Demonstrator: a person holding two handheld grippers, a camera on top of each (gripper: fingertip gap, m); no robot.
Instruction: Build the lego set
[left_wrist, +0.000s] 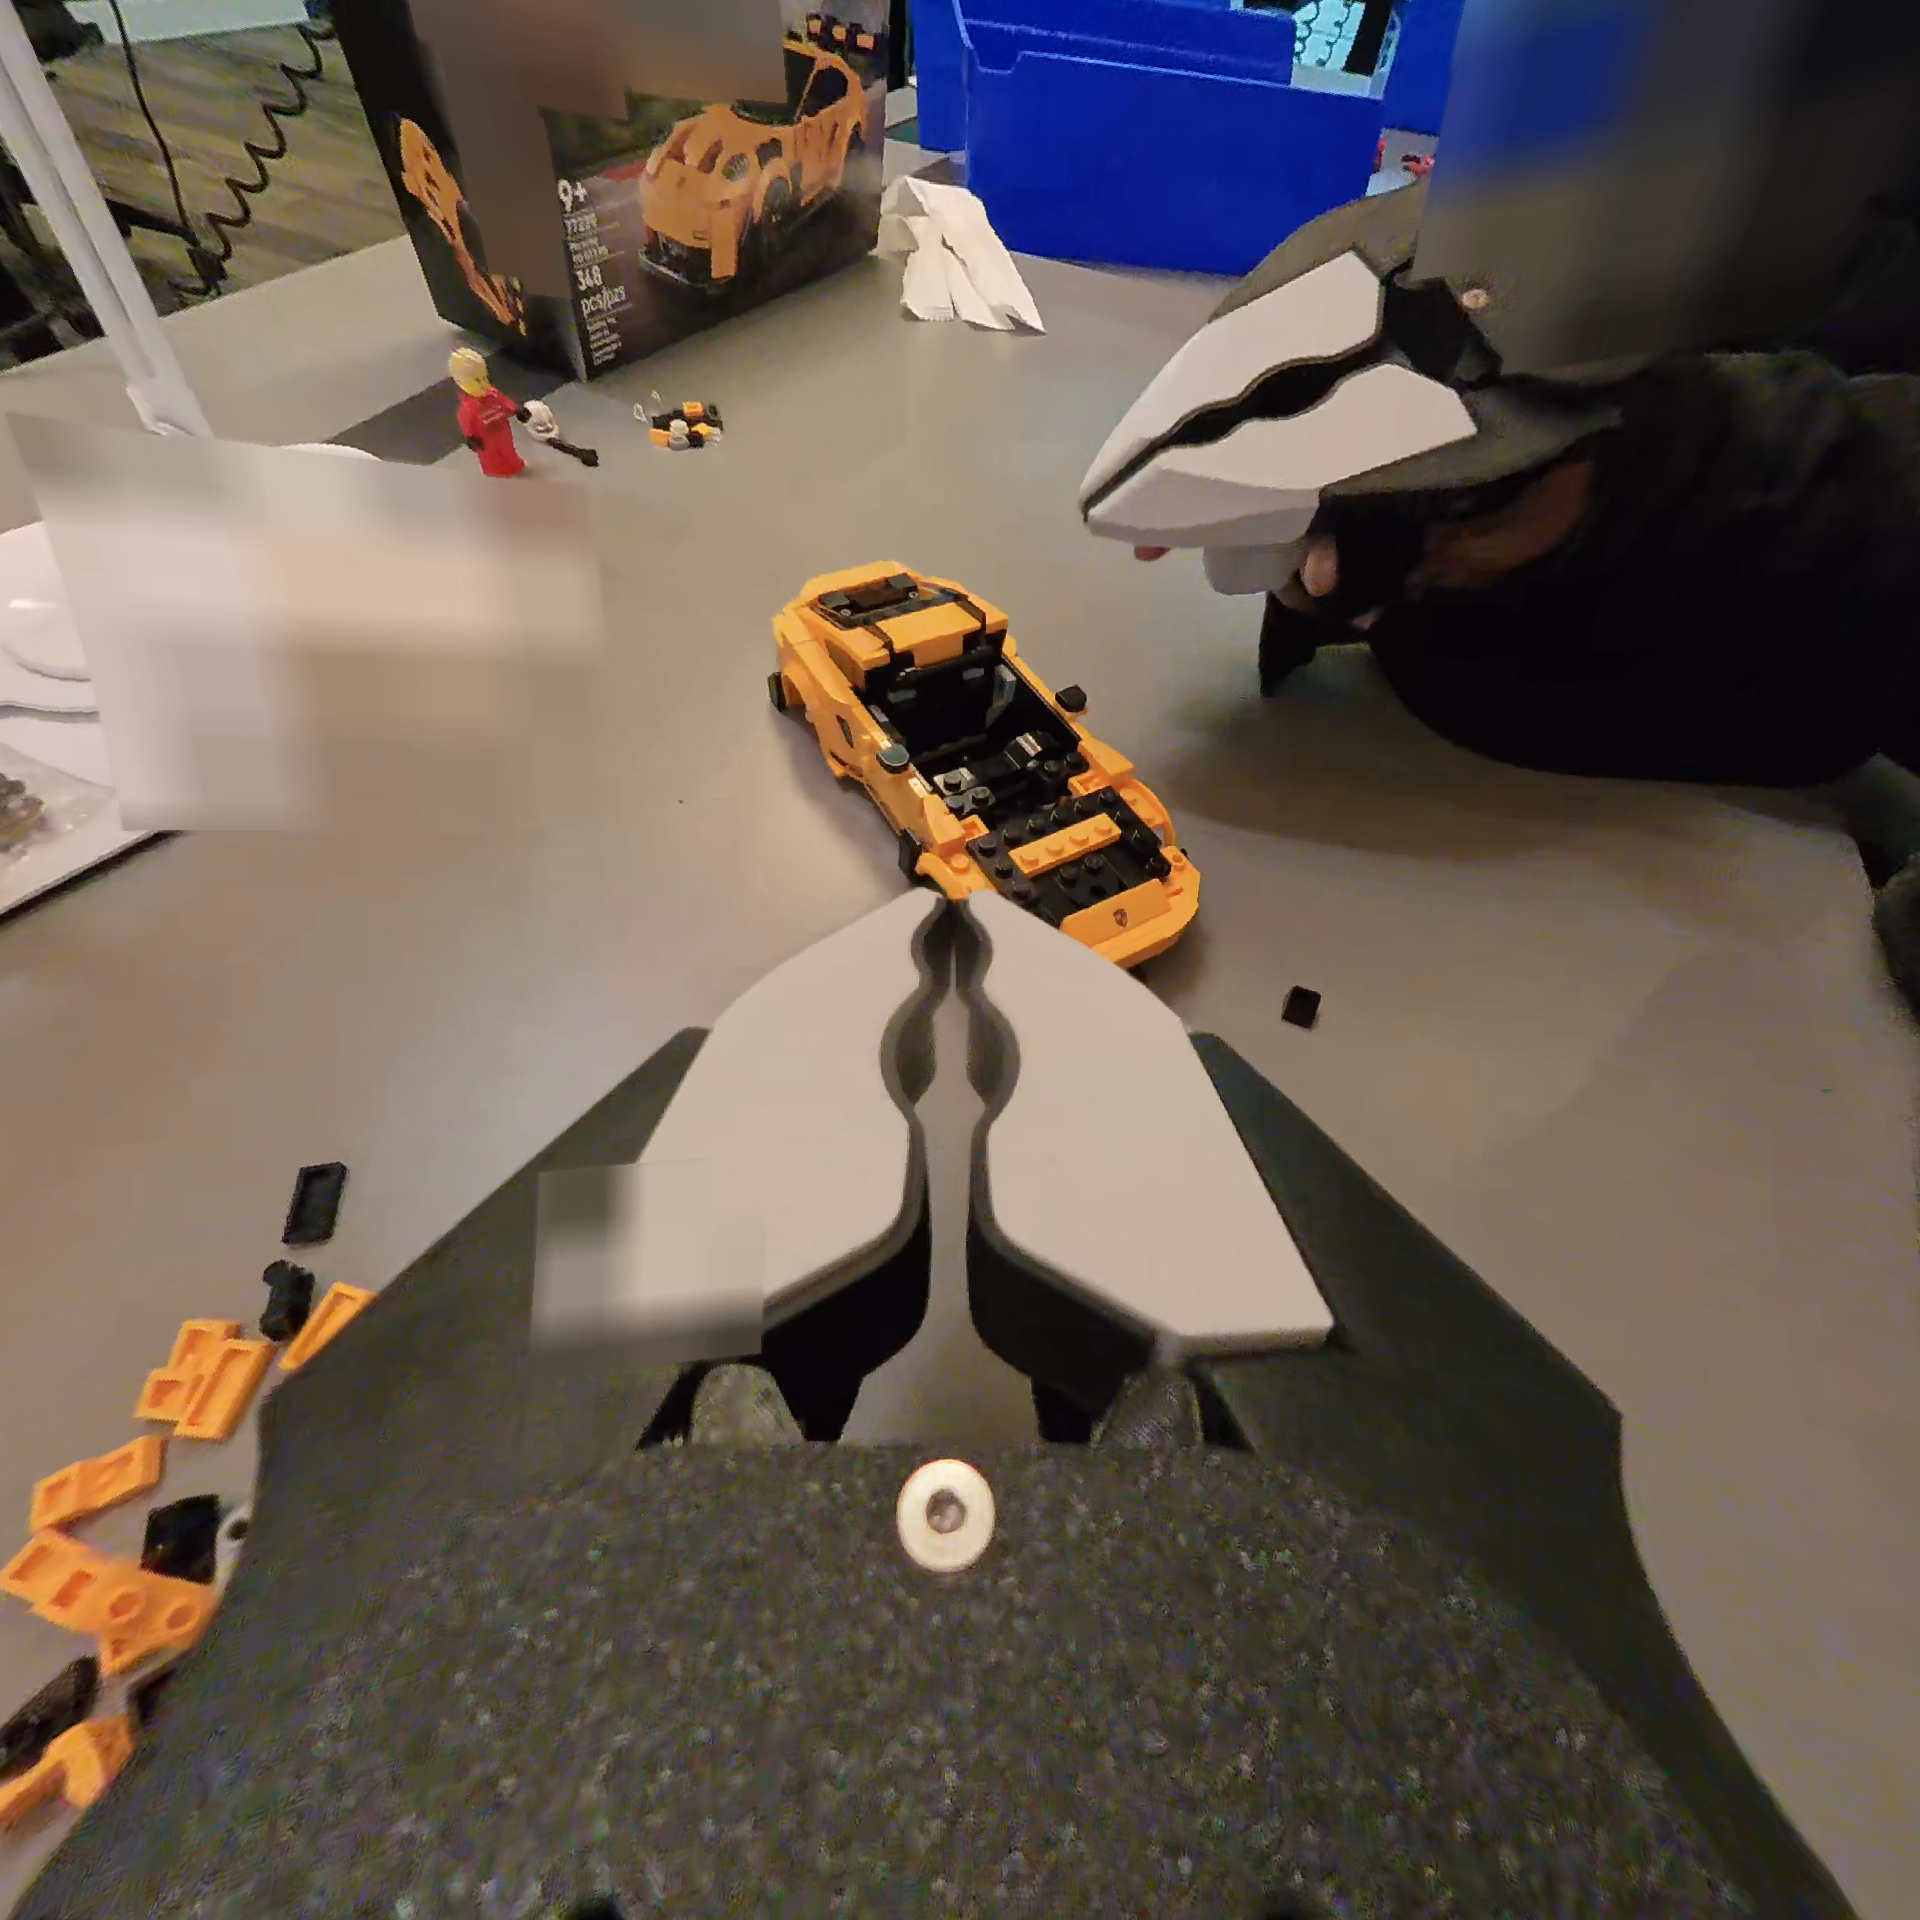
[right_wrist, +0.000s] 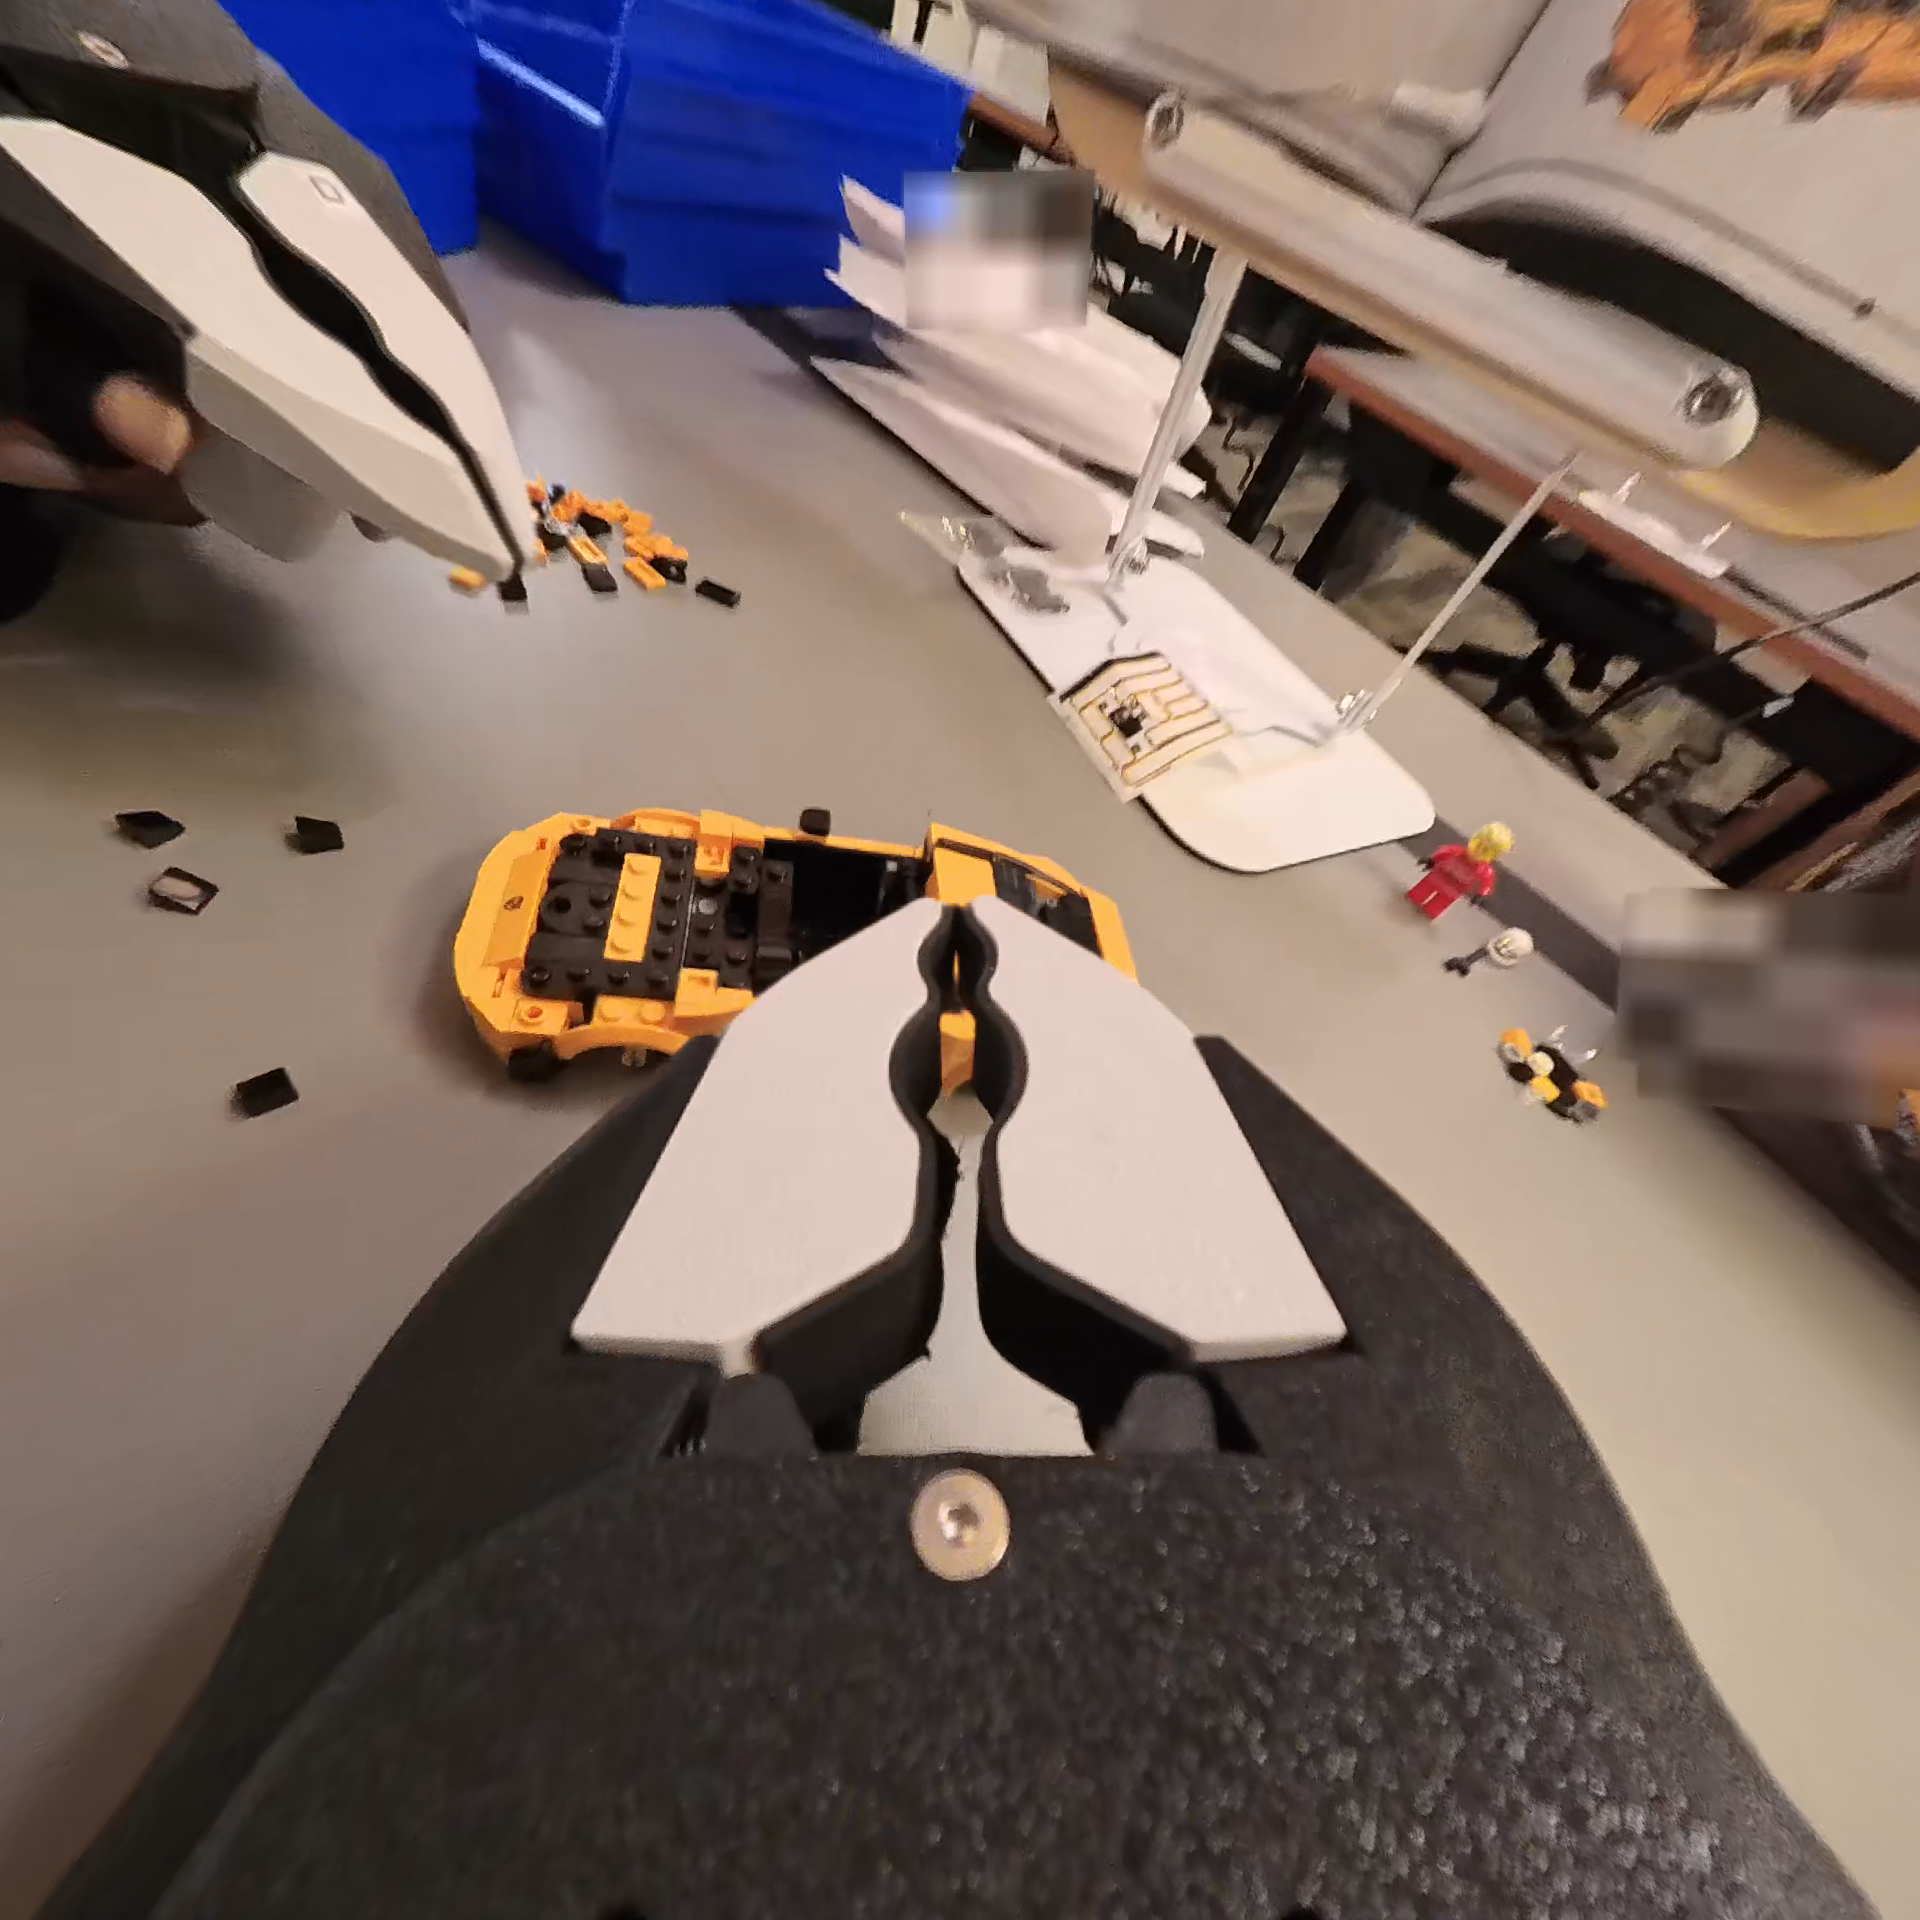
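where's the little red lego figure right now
In the left wrist view the red minifigure stands upright at far left on the grey table, just before the set's box.

The right gripper, with pale grey fingers on a black textured body, hovers with its tips pressed together over the half-built orange and black brick car on the grey desk. The left gripper points down at a scatter of small orange and black bricks, tips together. A red-suited minifigure lies near a white stand base. Blue plastic bins stand behind.
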